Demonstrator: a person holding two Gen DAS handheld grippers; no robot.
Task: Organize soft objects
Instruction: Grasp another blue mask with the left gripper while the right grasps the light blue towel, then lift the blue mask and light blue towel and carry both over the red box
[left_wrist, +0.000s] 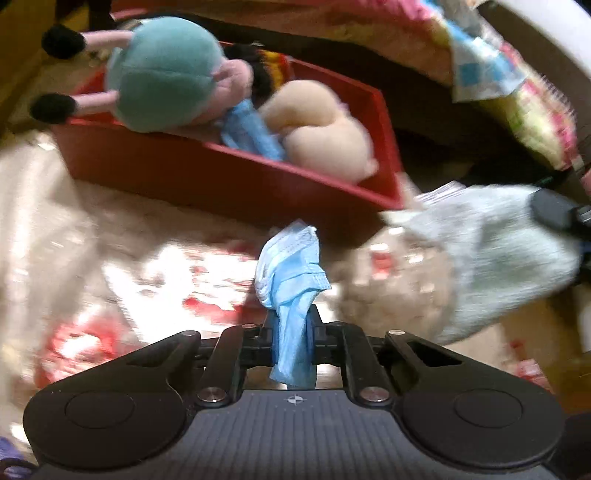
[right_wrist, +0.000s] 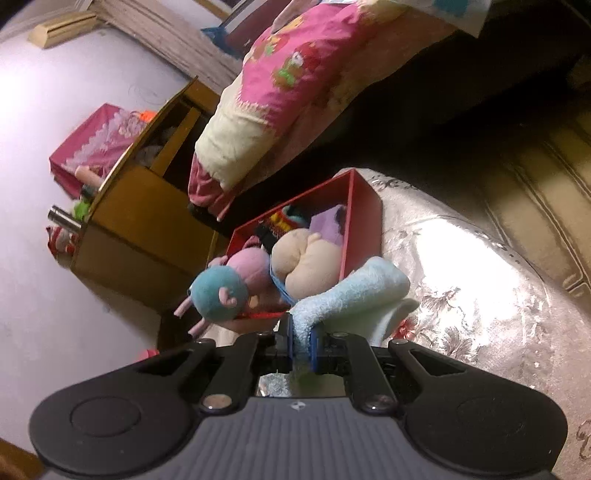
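My left gripper is shut on a crumpled light blue face mask, held just above the shiny floral cloth. Ahead of it stands a red box holding a teal and pink plush toy, a beige plush and another blue mask. My right gripper is shut on a pale blue towel, which hangs next to the red box. In the left wrist view the towel shows at the right, with the right gripper's tip on it.
A bed with a pink quilt overhangs the box on the far side. A wooden bedside cabinet stands to the left of the box, with a pink box beyond it. A patterned floor lies at the right.
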